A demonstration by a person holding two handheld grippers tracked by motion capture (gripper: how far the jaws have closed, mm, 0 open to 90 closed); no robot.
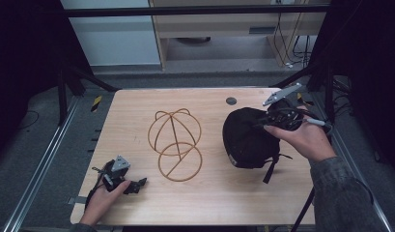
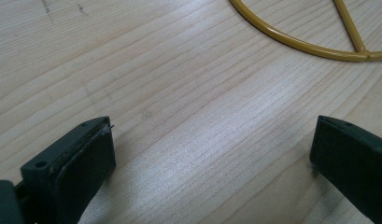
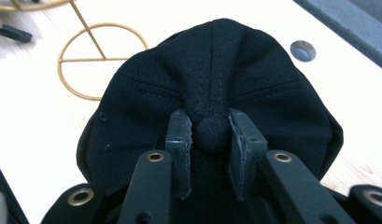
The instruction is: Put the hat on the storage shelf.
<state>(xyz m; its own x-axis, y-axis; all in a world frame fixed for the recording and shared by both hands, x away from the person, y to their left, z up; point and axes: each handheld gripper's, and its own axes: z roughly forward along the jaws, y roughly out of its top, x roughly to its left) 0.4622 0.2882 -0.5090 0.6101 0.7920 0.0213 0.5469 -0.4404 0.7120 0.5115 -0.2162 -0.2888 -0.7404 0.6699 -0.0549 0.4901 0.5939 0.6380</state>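
While the right gripper (image 3: 211, 140) is pinching the fabric button at the crown of a black cap (image 1: 247, 137), the cap is sitting on the right side of the wooden table (image 1: 137, 111), its strap trailing toward the person. The jaws are closing on either side of that button, w/ cloth bunching into folds around them, so the hold looks firm; gripping at the top is probably meant to let the cap hang evenly when lifted. The right hand (image 1: 308, 140) is coming in from the table's right edge, w/ the cap directly ahead of the gripper and touching it.

A gold wire stand (image 1: 175, 143), approx. mid-table, is waiting just left of the cap, apart from it; its domed frame appears shaped to carry the cap, which would explain why it is standing clear and upright.

The left gripper (image 1: 131, 185) is resting on the table near the front-left corner, jaws spread wide and holding nothing, w/ the stand's ring base (image 2: 310, 44) lying a little ahead of it, not touching.
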